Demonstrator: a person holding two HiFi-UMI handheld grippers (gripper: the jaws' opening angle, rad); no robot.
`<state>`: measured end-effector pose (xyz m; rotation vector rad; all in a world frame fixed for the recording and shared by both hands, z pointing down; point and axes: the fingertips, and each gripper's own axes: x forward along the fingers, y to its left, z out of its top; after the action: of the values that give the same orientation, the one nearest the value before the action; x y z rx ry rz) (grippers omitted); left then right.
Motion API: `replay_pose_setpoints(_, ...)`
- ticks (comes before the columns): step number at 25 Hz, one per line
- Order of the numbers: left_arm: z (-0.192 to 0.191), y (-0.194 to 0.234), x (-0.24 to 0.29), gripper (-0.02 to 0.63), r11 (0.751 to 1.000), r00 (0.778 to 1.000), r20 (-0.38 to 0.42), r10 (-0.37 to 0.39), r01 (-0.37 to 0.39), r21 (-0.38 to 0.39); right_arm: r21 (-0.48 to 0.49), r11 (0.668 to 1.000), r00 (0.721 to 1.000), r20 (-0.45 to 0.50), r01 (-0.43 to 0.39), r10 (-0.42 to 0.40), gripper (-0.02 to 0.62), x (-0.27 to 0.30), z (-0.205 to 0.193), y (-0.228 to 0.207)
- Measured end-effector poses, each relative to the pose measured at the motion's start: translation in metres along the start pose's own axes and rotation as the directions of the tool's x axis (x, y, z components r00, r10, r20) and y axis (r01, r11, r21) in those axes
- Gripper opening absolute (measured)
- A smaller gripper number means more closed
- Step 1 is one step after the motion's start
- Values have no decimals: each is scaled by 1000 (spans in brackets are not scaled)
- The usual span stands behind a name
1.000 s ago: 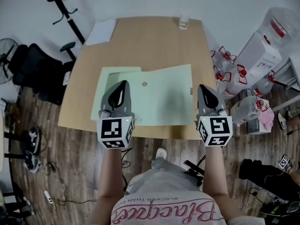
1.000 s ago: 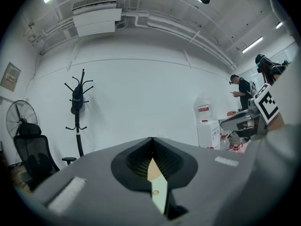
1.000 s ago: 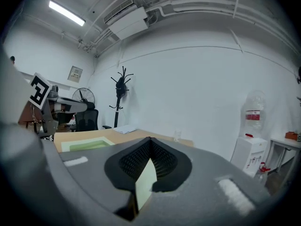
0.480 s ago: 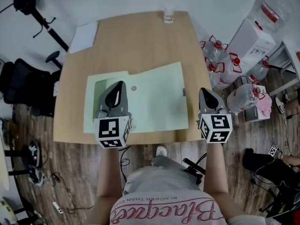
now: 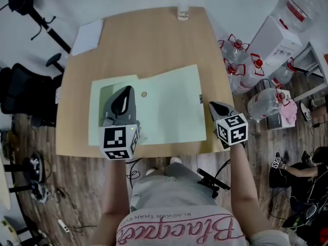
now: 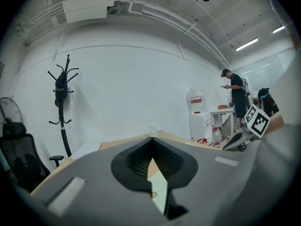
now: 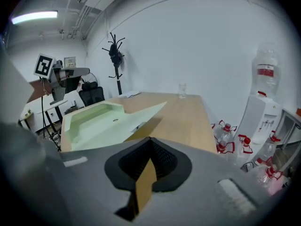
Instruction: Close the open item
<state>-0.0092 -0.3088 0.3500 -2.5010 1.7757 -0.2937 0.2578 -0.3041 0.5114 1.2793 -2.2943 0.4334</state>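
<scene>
- Nearest the operator, L side: left gripper (image 5: 125,90) hovers over the L portion of the folder; jaws pressed together, tips meeting, nothing between them
- R side: right gripper (image 5: 213,105) is just beside the folder's R edge, above the table rim; jaws likewise together, empty
- Mid-table: pale green folder (image 5: 169,106) lies spread open on the table (image 5: 154,40), near the front edge; pocket section at L, wide flat flap at R
- Fastener: small round stud (image 5: 144,94) near the fold line; clasp piece (image 5: 200,99) on the flap's R edge
- Handling (est.): thin sheet, light, flexible, prob. smooth. Likely to slide on the wood and bow if lifted by one corner. Not fragile
- Grip pt (est.): free R edge of flap, close to the clasp. Pinch shallow, swing flap over toward L, w/ other gripper pressing the pocket side down to stop sliding
- Far end: clear glass (image 5: 183,12) at the rear edge, white sheet (image 5: 87,36) at the rear L corner; both well apart from the folder
</scene>
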Motion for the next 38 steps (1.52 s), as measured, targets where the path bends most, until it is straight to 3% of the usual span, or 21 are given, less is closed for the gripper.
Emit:
replay_pose_setpoints(6, -4, 2, -6, 14, 1000, 1000, -15, -9, 9, 19, 55, 991, 987, -98, -125, 130, 3, 21, -27, 15)
replay_pose_setpoints(12, -22, 20, -17, 14, 1000, 999, -40, -3, 3, 9, 228, 924, 951, 20, -306, 310, 2, 23, -18, 40)
replay_pose_setpoints(23, -35, 56, -24, 14, 999, 997, -56, -43, 44, 21, 210, 905, 929, 84, -370, 360, 2, 26, 22, 74)
replay_pose_setpoints(38, -39, 112, -39, 14, 1000, 999, -39, -29, 30, 10, 215, 868, 892, 176, -447, 416, 2, 35, 71, 122)
